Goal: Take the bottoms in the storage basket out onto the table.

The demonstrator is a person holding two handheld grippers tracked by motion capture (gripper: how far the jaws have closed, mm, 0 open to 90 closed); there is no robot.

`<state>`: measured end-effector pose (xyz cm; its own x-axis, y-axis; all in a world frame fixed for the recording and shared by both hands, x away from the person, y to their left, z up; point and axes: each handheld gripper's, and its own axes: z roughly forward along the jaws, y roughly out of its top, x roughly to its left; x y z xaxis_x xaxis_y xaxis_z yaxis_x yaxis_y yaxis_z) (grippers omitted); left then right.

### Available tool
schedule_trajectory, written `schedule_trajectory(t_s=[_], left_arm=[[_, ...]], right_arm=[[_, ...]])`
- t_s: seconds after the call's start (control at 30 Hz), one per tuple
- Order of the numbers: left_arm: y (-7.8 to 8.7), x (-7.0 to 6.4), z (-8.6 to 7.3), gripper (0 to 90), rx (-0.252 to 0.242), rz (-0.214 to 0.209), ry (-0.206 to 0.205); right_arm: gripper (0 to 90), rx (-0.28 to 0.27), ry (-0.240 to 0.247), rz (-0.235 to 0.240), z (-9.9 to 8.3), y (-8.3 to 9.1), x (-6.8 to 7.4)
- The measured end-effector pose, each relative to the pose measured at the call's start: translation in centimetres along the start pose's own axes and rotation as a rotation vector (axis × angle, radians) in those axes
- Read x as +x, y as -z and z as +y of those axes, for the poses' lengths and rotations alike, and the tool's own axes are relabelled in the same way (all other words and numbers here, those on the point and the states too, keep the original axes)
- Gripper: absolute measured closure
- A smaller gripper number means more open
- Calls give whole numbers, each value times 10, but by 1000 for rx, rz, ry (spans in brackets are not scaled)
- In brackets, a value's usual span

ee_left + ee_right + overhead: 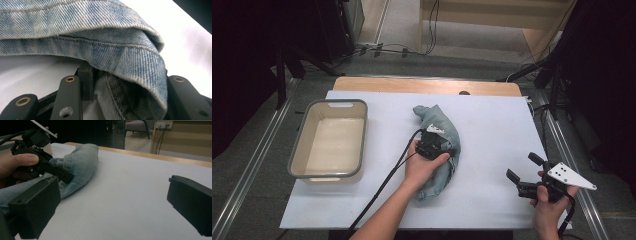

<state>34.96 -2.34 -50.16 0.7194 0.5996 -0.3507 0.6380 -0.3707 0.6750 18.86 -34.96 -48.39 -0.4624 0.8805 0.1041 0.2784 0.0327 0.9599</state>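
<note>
A crumpled pair of light blue jeans [437, 119] lies in the middle of the white table cover [497, 125]. My left gripper [443, 145] rests on top of it, held in the person's left hand. Along its jaws, a thick seamed fold of the jeans [105, 42] fills the gap and presses against both fingers [70, 92], so the left gripper [130, 83] is shut on that fold. The right gripper [523, 167] is held low over the table at the right, open, with nothing between its jaws. Its own view [113, 202] looks across bare table at the jeans [82, 157] and the left gripper [50, 168].
A grey-rimmed, cream plastic bin [327, 103] stands at the left of the table, with nothing in it. A strip of wooden table edge [422, 85] runs along the far side. Cables and dark stands line the floor beyond.
</note>
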Motion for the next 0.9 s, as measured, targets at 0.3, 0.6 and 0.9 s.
schedule_trajectory(t_s=[0.3,0.6,0.9], left_arm=[[-1,5,1,374,13,-56,37],[28,-4,11,7,-68,-109,-13],[66,-26,10,0,-130,-155,-99]], right_arm=[[0,7,2,4,-1,-2,0],[0,4,-4,-1,-2,-1,-1],[0,10,-14,-1,-3,-1,-3]])
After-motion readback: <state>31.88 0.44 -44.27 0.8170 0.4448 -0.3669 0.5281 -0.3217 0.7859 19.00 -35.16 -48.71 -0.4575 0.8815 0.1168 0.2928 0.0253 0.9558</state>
